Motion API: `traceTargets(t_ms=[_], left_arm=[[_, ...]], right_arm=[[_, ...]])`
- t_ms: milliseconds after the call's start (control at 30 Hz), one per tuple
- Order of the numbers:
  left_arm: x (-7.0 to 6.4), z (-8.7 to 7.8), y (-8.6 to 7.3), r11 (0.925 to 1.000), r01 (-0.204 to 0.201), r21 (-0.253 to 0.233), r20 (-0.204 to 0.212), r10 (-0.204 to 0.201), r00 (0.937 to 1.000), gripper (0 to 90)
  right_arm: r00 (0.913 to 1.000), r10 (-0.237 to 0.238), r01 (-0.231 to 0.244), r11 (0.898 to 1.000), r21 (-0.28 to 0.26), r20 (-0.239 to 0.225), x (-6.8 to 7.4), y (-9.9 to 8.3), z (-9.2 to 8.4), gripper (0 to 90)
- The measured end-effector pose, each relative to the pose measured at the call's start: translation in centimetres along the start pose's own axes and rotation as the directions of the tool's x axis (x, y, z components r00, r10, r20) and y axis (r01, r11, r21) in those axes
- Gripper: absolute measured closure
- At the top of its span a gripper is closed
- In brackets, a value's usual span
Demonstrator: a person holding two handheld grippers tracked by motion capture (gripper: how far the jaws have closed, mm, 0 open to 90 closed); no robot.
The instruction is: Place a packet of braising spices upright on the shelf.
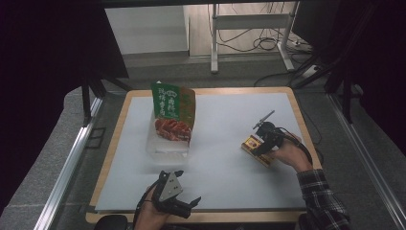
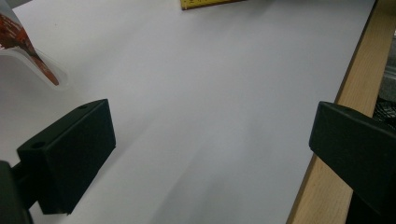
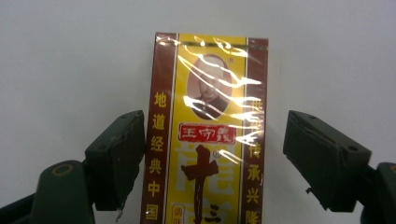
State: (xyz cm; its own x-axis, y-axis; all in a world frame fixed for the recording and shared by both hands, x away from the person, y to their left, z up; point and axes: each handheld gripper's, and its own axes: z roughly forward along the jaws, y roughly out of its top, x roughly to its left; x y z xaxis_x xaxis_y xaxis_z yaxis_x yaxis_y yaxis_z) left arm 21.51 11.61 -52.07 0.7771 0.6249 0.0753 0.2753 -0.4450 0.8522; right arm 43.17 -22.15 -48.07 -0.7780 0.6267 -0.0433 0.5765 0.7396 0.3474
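Straddling the yellow-and-brown box (image 3: 205, 135), the right gripper (image 3: 212, 154) has its jaws apart, one on each long side; the left one sits at the box's edge, the right one clear of it. The box lies flat on the white worktop (image 1: 225, 143) near its right edge. No earlier picture bears on motion. A sound pick-up would centre the jaws over the box, keep them parallel to its long sides, then close evenly. The left gripper (image 1: 184, 203) rests near the front edge, jaws wide and empty, apart from the standing food pouch (image 1: 173, 111).
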Motion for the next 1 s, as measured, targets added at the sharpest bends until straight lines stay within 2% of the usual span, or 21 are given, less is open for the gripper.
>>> traceTargets(t_ms=[233,533,600,800,1000], left_arm=[[0.0,-0.1,0.0,1.0,0.0,-0.001,0.001,0.0,1.0,0.0],[0.0,-0.1,0.0,1.0,-0.001,0.001,-0.001,0.001,1.0,0.0],[0.0,-0.1,0.0,1.0,-0.001,0.002,-0.001,0.001,1.0,0.0],[0.0,-0.1,0.0,1.0,-0.002,0.001,-0.002,0.002,1.0,0.0],[0.0,-0.1,0.0,1.0,-0.002,0.0,-0.003,0.002,1.0,0.0]], right_arm=[[1.0,-0.003,0.003,0.997,0.071,-0.009,0.0,1.6,0.7,21.0],[0.9999,-0.017,0.016,0.993,0.115,0.004,0.3,2.7,2.1,24.6],[0.9997,-0.023,0.023,0.993,0.115,0.001,0.4,2.8,2.2,28.8],[0.9994,-0.034,0.034,0.992,0.12,0.0,0.5,2.8,2.0,31.7],[0.9998,-0.016,0.017,0.997,0.078,-0.007,0.7,2.4,1.2,32.0]])
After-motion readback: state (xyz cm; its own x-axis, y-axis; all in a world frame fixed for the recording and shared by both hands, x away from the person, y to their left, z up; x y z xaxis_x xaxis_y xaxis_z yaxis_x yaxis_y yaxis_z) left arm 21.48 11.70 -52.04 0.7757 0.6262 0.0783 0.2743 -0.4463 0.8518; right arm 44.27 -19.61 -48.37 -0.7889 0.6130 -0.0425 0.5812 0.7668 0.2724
